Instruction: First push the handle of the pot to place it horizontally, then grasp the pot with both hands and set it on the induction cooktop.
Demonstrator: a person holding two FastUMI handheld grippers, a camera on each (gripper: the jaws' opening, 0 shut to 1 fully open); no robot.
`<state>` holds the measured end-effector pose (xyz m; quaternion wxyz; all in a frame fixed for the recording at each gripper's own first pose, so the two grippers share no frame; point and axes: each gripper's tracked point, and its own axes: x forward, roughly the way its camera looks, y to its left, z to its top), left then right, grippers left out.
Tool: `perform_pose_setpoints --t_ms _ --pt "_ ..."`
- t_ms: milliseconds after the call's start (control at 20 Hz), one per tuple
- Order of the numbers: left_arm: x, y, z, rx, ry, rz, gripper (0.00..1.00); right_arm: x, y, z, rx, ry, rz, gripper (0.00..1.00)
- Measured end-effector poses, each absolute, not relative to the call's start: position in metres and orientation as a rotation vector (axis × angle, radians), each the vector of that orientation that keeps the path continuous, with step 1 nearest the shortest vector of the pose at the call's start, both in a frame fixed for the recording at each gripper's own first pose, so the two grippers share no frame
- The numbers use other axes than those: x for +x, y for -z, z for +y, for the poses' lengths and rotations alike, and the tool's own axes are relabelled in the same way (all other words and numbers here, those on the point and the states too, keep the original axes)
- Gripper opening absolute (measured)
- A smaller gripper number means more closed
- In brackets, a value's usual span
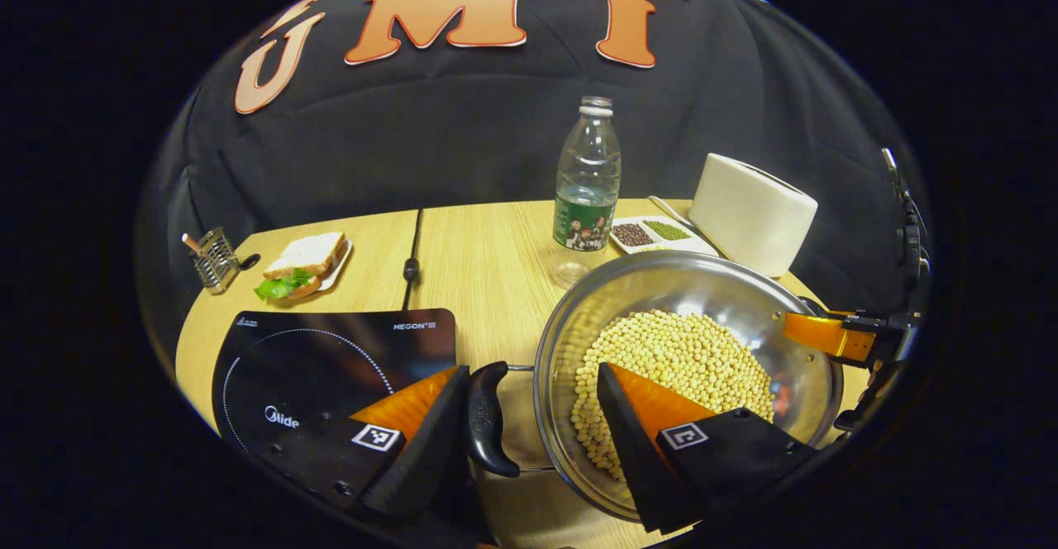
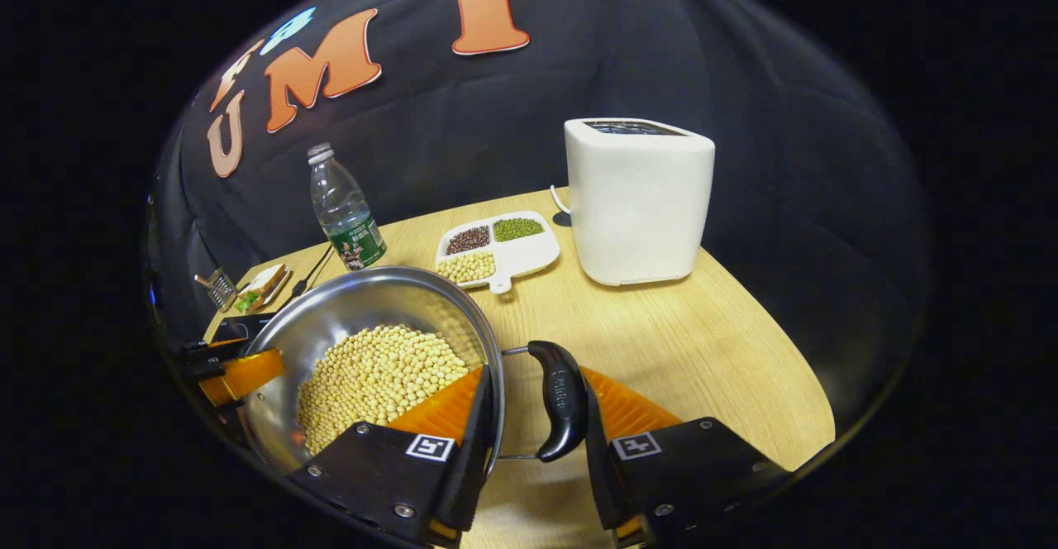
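The left gripper [image 1: 531, 374] stands wide open astride the pot's left handle [image 1: 488, 418]. Its outer finger lies against the handle, and its inner finger hangs over the soybeans [image 1: 678, 350], apart from the steel wall, so it has hold of nothing yet. The right gripper [image 2: 533, 375] is narrower. One finger sits inside the rim and the other just behind the right handle [image 2: 562, 400], both seemingly touching. I cannot tell whether they press.

Going left to right on the table [image 1: 488, 268], a sandwich [image 1: 302, 264] lies at the far left edge. The induction cooktop [image 1: 331, 359] comes next, bare and flat. The pot [image 1: 678, 272] rests just beside the cooktop on its right, on the wood and not on the glass. A bottle [image 1: 587, 193] stands behind the pot. A divided dish [image 2: 504, 255] and a white appliance [image 2: 636, 202] lie farther right.

Both handles already lie level, so I judge the pushing step done and the two-handed grasp in hand. The next move calls for both pairs of fingers to close firmly on handle and wall together. The pot then needs an even lift and a short sideways carry to the left onto the cooktop's ring. It is loaded with beans and held only at its edges. A lift that is uneven between the two sides would probably tip it, or let it slip.
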<state>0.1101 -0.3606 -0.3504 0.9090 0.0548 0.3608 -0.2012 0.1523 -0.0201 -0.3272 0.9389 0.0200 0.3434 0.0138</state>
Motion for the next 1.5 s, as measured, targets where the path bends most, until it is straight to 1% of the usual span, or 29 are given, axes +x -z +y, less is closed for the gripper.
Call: perform_pose_setpoints --t_ms 50,150,200,350,500,550,600,650,700,800,900,1000,1050,1200,1250,1450,1500 --pt "0.112 0.358 -0.361 0.122 0.415 0.762 0.98 0.153 0.328 -0.024 0.046 -0.020 0.702 0.55" --pt "0.113 0.362 -0.366 0.105 0.402 0.802 0.80 0.151 0.328 -0.031 0.048 -0.007 0.701 0.55" --pt "0.115 0.365 -0.371 0.093 0.409 0.807 0.67 0.150 0.328 -0.032 0.045 0.001 0.698 0.55" --pt "0.114 0.358 -0.371 0.084 0.418 0.798 0.61 0.146 0.326 -0.034 0.056 0.025 0.699 0.55" --pt "0.106 0.362 -0.369 0.061 0.423 0.831 0.55 0.141 0.318 -0.033 0.092 0.052 0.700 0.52" --pt "0.101 0.361 -0.368 0.050 0.423 0.845 0.55 0.138 0.315 -0.032 0.086 0.056 0.701 0.52" --pt "0.096 0.360 -0.366 0.035 0.422 0.863 0.57 0.134 0.312 -0.031 0.078 0.061 0.702 0.52" --pt "0.093 0.357 -0.364 0.029 0.422 0.865 0.54 0.129 0.309 -0.031 0.069 0.064 0.708 0.52" --pt "0.090 0.353 -0.362 0.029 0.424 0.870 0.55 0.127 0.304 -0.030 0.071 0.065 0.702 0.52" --pt "0.087 0.342 -0.357 0.029 0.429 0.853 0.56 0.120 0.293 -0.026 0.083 0.069 0.695 0.52" --pt "0.087 0.326 -0.350 0.031 0.430 0.829 0.54 0.115 0.280 -0.020 0.087 0.065 0.679 0.52" --pt "0.088 0.308 -0.341 0.031 0.427 0.803 0.57 0.113 0.264 -0.010 0.086 0.057 0.658 0.52" --pt "0.088 0.299 -0.336 0.024 0.423 0.793 0.54 0.110 0.255 -0.006 0.086 0.053 0.647 0.52" --pt "0.089 0.274 -0.315 0.017 0.406 0.767 0.52 0.108 0.233 0.016 0.085 0.031 0.618 0.52" --pt "0.089 0.267 -0.305 0.020 0.400 0.761 0.54 0.106 0.228 0.024 0.087 0.021 0.619 0.52" --pt "0.096 0.239 -0.266 0.022 0.366 0.725 0.54 0.099 0.210 0.061 0.116 -0.017 0.610 0.52" --pt "0.097 0.235 -0.255 0.020 0.357 0.724 0.51 0.098 0.207 0.072 0.124 -0.023 0.609 0.52"
